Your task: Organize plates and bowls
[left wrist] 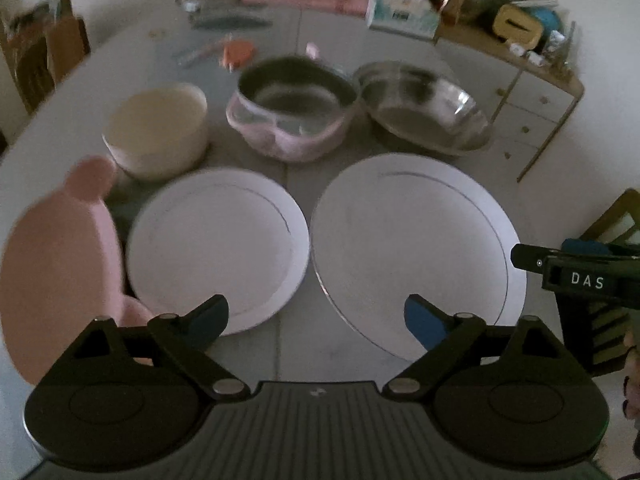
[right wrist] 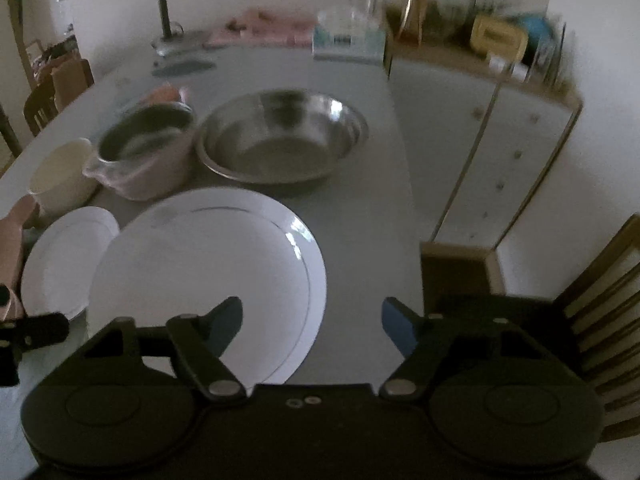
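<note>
Now both grippers hover empty over the desk, jaws apart. Best catch the small plate by its rim and stack it centred on the large plate.

Front row's jammed, big plate and small plate nearly touching; bowls crowd right behind; only bare tabletop is right of the big plate
</note>
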### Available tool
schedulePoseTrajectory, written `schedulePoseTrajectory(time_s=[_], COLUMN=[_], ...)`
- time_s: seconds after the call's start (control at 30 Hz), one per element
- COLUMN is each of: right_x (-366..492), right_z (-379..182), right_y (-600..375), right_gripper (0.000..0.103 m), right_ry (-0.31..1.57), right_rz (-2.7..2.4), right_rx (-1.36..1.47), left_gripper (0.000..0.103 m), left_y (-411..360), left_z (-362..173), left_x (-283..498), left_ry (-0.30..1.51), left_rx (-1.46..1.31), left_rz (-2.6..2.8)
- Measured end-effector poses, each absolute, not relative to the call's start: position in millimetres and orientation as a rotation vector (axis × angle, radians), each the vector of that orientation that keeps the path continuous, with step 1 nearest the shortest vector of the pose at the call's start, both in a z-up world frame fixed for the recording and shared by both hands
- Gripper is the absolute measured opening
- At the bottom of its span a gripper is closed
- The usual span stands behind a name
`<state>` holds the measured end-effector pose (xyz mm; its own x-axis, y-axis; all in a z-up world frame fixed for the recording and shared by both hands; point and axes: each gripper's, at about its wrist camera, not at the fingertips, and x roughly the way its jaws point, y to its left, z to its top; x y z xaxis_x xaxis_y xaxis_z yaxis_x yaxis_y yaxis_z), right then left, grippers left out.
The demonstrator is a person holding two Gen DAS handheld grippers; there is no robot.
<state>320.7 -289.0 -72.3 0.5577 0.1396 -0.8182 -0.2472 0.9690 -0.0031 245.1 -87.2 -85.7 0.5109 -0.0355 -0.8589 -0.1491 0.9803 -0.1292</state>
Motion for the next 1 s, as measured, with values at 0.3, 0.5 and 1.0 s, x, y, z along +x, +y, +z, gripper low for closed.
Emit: schedulePoseTrajectory(time_s=[0.3,0.5,1.0], right_x=[360.1,372.3,372.0], right_z=[-94.0,-103.5,-107.7], right_y=[-302.6,-305.3,-310.0], right_gripper=[0.048,0.030,0.012], right_ry=[1.099,1.166,1.183], right_rz=[0.325,0.378,0.405], right_rx=[-0.054,-0.003,-0.006], left_gripper=[0.064,0.047,0.017], left_y=[-91.1,-95.2,-95.6], left_z=[-111.9,-114.4,-118.3], left_x=[273.3,278.0,271.3], left_ry=[1.159,1.179,1.175], left_rx=[-0.270,-0.276,-0.294], left_rz=[0.100,0.095,0.072])
